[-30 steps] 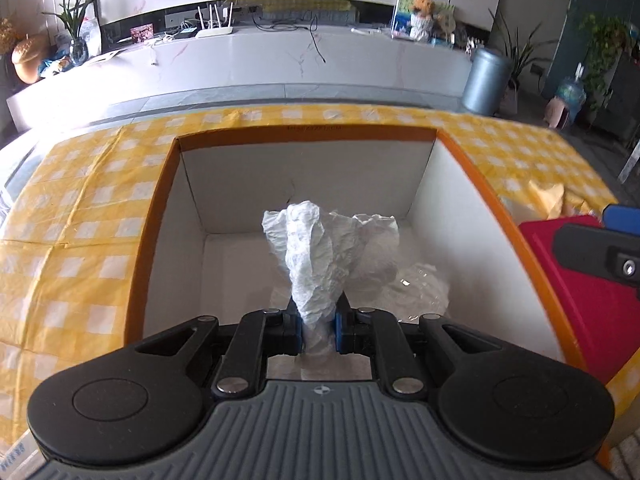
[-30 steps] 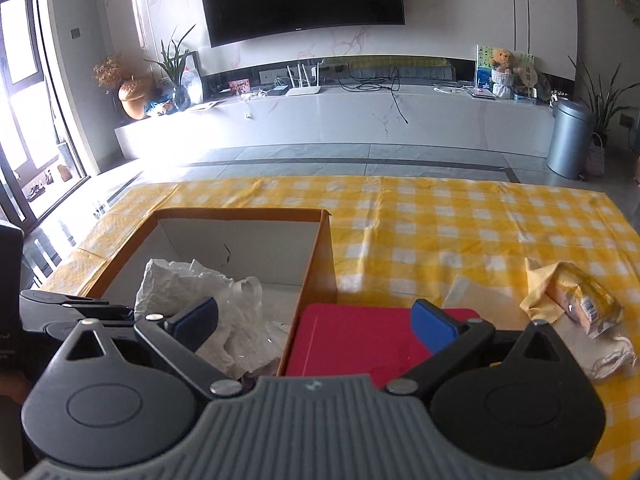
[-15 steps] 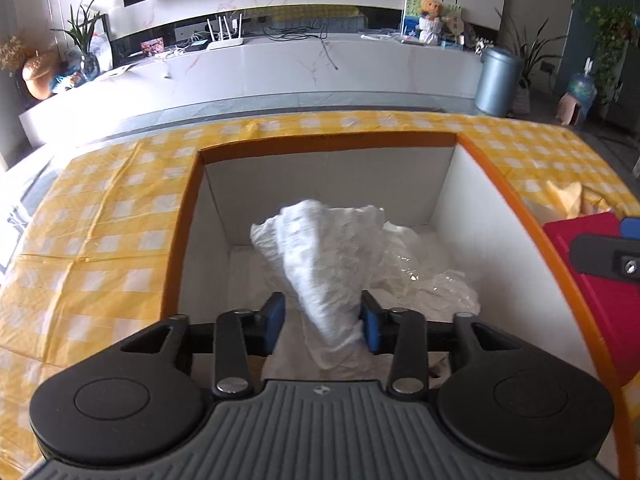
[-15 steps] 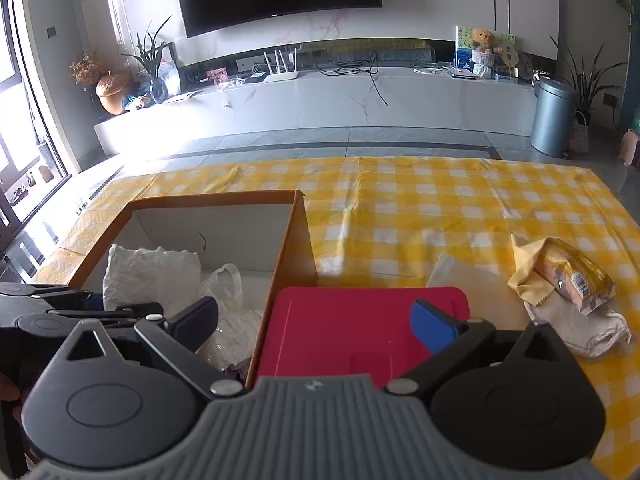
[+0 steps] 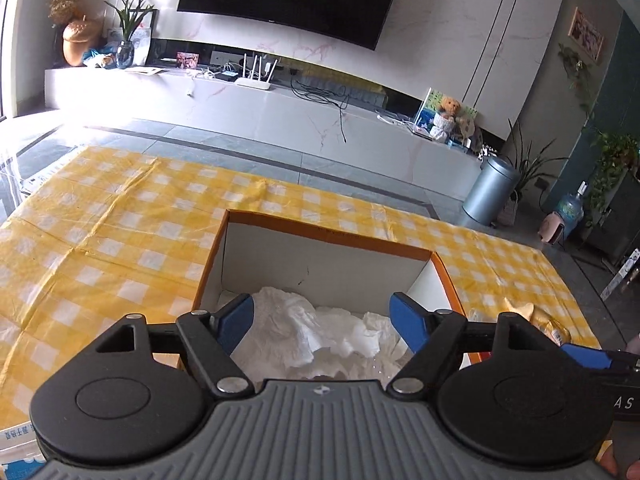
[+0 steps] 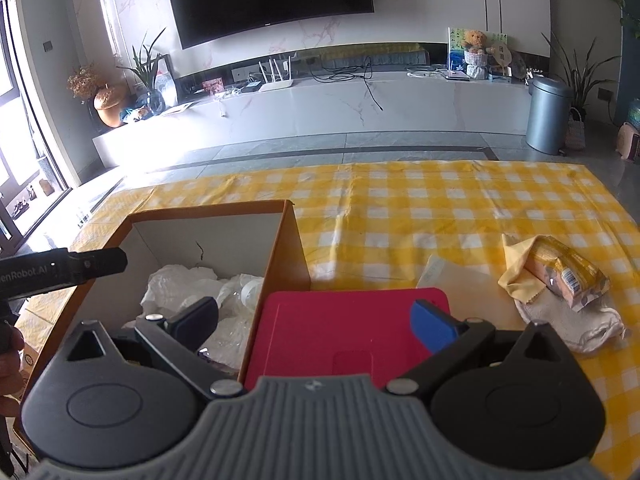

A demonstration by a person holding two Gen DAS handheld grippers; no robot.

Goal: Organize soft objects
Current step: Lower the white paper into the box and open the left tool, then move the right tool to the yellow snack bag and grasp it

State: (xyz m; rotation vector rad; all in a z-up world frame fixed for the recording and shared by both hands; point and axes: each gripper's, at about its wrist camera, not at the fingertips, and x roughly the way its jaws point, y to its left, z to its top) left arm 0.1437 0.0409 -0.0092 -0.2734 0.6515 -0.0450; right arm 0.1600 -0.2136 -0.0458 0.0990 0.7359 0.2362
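Observation:
An open cardboard box (image 5: 320,236) with orange rim and white inside stands on the yellow checked tablecloth. A crumpled white cloth (image 5: 312,328) lies in it beside clear plastic; both also show in the right wrist view (image 6: 176,284). My left gripper (image 5: 324,320) is open and empty above the box's near edge. My right gripper (image 6: 316,320) is open and empty, over the box's right wall (image 6: 288,248) and a red lid (image 6: 340,320). To the right lie a white towel (image 6: 580,320), a yellow cloth (image 6: 516,268) and a yellow packet (image 6: 568,272).
A flat pale sheet (image 6: 452,276) lies between the red lid and the towel. The left gripper's body (image 6: 60,270) reaches in at the left of the right wrist view. Beyond the table are grey floor, a white TV bench and a metal bin (image 6: 548,116).
My left gripper opened and let go of the white cloth, which dropped into the box. The left gripper then rose and tilted up. The right gripper stayed open and lifted slightly.

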